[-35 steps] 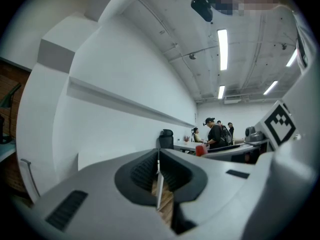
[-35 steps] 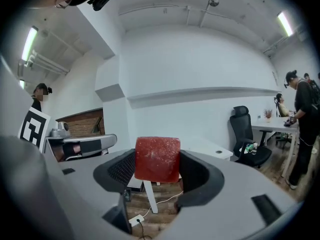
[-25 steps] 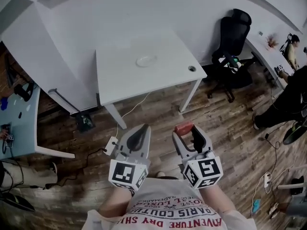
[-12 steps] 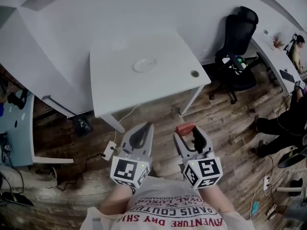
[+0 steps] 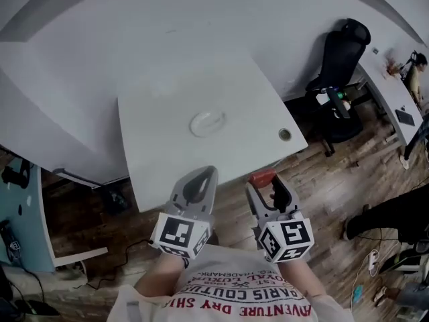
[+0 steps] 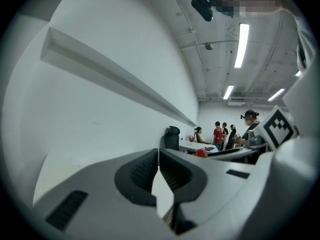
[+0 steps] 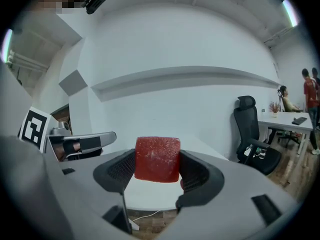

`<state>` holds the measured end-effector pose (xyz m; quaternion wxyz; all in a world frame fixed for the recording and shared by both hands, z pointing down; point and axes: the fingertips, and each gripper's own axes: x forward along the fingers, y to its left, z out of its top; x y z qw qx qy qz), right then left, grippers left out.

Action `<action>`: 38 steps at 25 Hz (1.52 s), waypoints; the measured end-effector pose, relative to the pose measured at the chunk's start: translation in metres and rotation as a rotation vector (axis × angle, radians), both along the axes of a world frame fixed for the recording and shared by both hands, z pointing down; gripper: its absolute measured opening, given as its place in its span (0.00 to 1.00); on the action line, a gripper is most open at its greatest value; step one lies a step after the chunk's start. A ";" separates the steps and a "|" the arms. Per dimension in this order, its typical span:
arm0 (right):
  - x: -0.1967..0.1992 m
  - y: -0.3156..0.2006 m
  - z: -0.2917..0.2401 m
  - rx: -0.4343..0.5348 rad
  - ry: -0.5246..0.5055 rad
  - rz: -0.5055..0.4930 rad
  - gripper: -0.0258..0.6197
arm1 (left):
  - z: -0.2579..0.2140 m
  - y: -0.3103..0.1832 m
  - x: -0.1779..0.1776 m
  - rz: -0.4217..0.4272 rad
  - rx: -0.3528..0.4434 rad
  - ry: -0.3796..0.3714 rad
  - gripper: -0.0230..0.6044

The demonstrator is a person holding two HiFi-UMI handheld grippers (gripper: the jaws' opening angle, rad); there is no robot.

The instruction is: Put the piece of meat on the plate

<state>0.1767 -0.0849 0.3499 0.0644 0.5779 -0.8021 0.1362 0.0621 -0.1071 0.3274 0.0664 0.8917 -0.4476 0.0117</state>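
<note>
On the white table (image 5: 161,159) ahead, we see the plate (image 5: 206,123), bare. Our right gripper (image 5: 263,184) pinches the piece of meat (image 7: 157,159) near the table's front edge; the plate lies forward, leftward. Left gripper (image 5: 200,177): jaws together, holding nothing.

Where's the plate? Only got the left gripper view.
Observer: The plate sits mid-table, empty.
Operator: Meat?
Observer: The meat is clamped between the right gripper's fingers.
Operator: Over the plate yet?
Observer: No. In the head view it shows just short of the table's near edge.
</note>
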 end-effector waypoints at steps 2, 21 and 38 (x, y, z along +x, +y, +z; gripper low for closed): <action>-0.009 -0.030 -0.001 -0.002 0.000 0.010 0.47 | -0.001 -0.031 -0.011 0.007 -0.002 -0.002 0.06; -0.073 -0.198 0.038 -0.127 0.059 -0.131 0.47 | 0.042 -0.169 -0.092 -0.186 -0.117 0.009 0.06; -0.088 -0.314 0.123 -0.365 0.137 -0.425 0.47 | 0.103 -0.256 -0.099 -0.470 -0.292 0.000 0.06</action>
